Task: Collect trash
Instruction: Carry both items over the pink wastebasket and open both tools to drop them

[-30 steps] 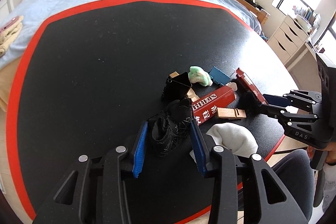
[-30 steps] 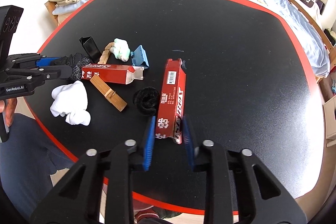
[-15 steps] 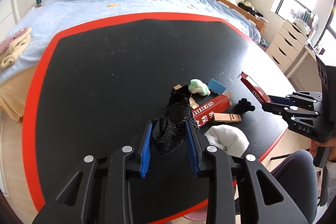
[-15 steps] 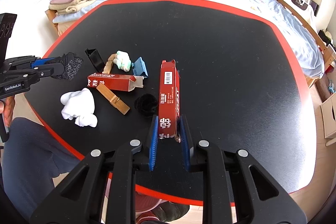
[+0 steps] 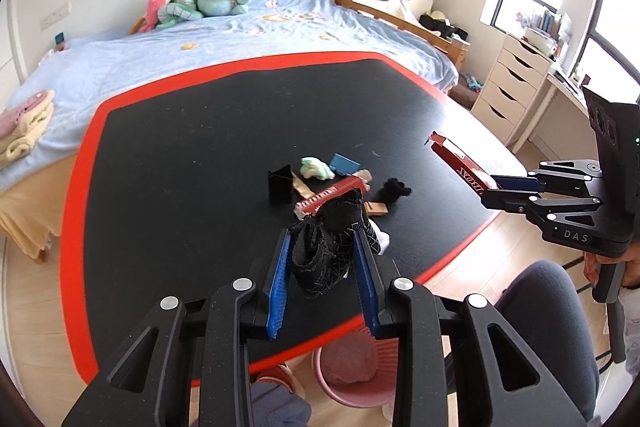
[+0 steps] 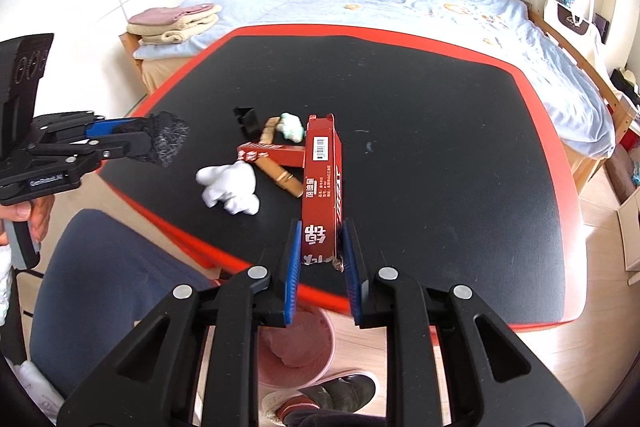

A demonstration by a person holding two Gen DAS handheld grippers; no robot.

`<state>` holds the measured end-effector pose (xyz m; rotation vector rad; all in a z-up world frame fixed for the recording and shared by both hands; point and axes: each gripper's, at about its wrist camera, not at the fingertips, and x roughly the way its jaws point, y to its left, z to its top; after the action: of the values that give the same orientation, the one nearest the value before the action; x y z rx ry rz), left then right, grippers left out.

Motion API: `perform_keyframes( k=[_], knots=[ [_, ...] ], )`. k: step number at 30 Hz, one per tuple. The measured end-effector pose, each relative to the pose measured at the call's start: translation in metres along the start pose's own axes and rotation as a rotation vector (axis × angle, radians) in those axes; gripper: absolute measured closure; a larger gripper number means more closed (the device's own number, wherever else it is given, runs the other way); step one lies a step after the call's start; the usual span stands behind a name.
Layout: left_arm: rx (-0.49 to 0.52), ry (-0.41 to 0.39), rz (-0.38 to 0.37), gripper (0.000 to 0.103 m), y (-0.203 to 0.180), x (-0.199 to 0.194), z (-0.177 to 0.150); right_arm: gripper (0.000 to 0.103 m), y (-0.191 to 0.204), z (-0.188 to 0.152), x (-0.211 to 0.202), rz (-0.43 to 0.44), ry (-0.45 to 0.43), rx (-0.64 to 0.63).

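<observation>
My left gripper [image 5: 322,247] is shut on a crumpled black sock [image 5: 328,247] and holds it in the air over the near edge of the black table [image 5: 200,131]; the sock also shows in the right wrist view [image 6: 166,139]. My right gripper [image 6: 320,241] is shut on a long red carton [image 6: 322,183], lifted and tilted above the table's near edge; the carton also shows in the left wrist view [image 5: 460,167]. A pink bin [image 6: 298,351] stands on the floor below both grippers, also seen in the left wrist view [image 5: 348,371].
On the table lie a second red carton [image 6: 272,155], a wooden clothespin [image 6: 280,175], a white sock [image 6: 230,189], a black box [image 6: 246,119], a green wad [image 6: 292,127], a blue piece [image 5: 344,165] and a black fuzzy ball [image 5: 394,189]. A bed [image 5: 200,39] stands behind.
Both grippers closed on their items and lifted them off the table, pulling back toward the near edge. The pink bin has come into view below.
</observation>
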<state>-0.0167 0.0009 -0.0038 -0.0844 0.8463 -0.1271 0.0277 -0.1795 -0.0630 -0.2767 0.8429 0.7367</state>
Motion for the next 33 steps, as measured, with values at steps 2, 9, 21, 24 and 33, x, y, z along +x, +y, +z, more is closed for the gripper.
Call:
perform_keyframes(
  k=[2,9,21,24,33],
  knots=[
    [0.011,-0.001,-0.004,0.073,-0.005,-0.004,-0.006,0.084,0.007,-0.008,-0.01,0.013,-0.006,-0.009],
    [0.033,0.025,-0.027,0.073,-0.023,-0.008,-0.024,0.083,0.029,-0.037,-0.031,0.048,-0.002,-0.025],
    [0.047,0.087,-0.07,0.073,-0.052,-0.001,-0.063,0.083,0.049,-0.086,-0.027,0.096,0.078,-0.01],
    [0.049,0.101,-0.077,0.073,-0.057,0.003,-0.069,0.083,0.05,-0.094,-0.024,0.108,0.098,-0.005],
    [0.054,0.11,-0.085,0.041,-0.064,0.007,-0.073,0.048,0.049,-0.098,-0.017,0.113,0.113,0.0]
  ],
)
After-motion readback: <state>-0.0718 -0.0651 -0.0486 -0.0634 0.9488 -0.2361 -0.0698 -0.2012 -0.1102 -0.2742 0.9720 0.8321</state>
